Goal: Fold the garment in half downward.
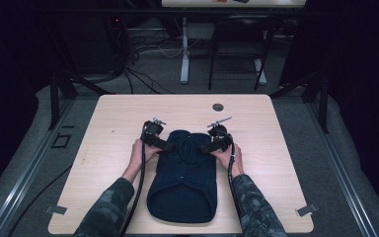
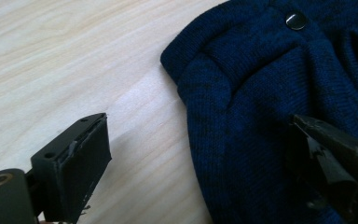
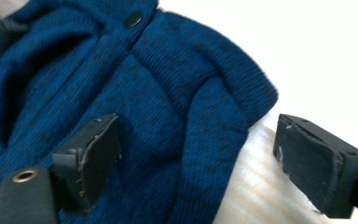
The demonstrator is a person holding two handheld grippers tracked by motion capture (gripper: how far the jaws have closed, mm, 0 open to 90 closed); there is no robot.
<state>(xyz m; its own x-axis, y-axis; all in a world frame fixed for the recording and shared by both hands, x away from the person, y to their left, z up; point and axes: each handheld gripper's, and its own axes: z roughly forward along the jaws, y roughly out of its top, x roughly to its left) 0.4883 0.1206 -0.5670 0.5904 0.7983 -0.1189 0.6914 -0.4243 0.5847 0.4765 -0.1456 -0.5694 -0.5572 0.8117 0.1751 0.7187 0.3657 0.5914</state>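
A dark-blue knitted sweater (image 1: 183, 178) lies centred on the pale wooden counter (image 1: 108, 118), its near hem toward the person; a small round grommet hole (image 1: 218, 106) sits behind it.

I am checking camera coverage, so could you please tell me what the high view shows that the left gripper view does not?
High view alone: the whole navy garment, both hands, the right gripper and the table's round hole. Left gripper view alone: a dark snap button and the knit's ribbing up close. Both: the left gripper, open, straddling the garment's edge on the wooden table.

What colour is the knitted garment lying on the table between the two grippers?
Dark navy blue; the garment shows best in the right gripper view.
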